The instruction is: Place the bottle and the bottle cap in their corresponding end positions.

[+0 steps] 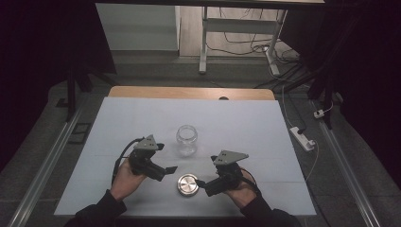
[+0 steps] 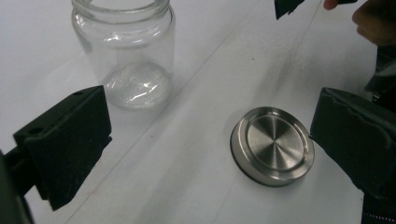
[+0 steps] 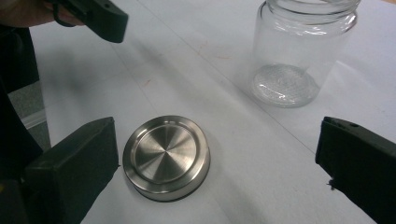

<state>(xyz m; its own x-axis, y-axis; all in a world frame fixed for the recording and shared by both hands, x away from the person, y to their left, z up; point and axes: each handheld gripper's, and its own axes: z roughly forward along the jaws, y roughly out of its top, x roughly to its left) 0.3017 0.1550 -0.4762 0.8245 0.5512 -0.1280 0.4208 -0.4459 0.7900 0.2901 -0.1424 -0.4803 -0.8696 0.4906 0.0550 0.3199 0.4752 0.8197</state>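
Brushed steel is what I am dealing with first: the lid [image 3: 166,157] lies flat on the white desk [image 1: 265,132], top face up, with a dark band showing round its bottom edge. I judge it stiff, fairly light and slippery on its polished face, so pinching it from above would skate off; the low side wall is the place to take it, pads on opposite sides of the rim, set low, since there is very little height to bite on. The glass jar [image 1: 186,140] stands upright and open-mouthed a little farther up the desk, apart from the lid, and looks empty. It is rigid but breakable and smooth, and I expect it to slide or tip if nudged, so I would hold it round the body below the threaded neck, firmly but without crushing. My right gripper [image 1: 201,184] sits just beside the lid on its right in the high view, jaws spread wide with nothing clamped; in the right gripper view the lid lies close to one pad but I cannot tell if it touches. My left gripper [image 1: 166,164] hovers just left of the lid, jaws also apart and empty, with jar and lid both ahead of it.
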